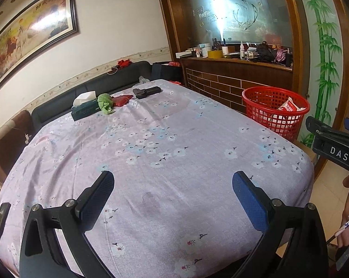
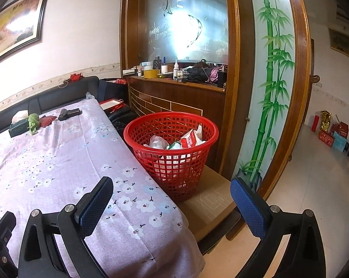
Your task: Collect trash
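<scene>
Red basket (image 2: 172,153) beside the table (image 2: 58,162) holds crumpled wrappers (image 2: 190,140).

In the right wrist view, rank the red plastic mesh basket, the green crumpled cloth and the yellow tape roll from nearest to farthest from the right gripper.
1. Red plastic mesh basket: straight ahead, beside the table.
2. Green crumpled cloth: far left, on the tablecloth.
3. Yellow tape roll: on the wooden counter behind.

1. Both views are bright and mostly sharp
2. A white glare blows out the frosted glass panel (image 1: 223,20) (image 2: 186,30), and the framed painting (image 1: 33,30) reflects light
3. Fisheye bending curves walls and frames, with black vignetted corners
4. Shadows are soft
</scene>
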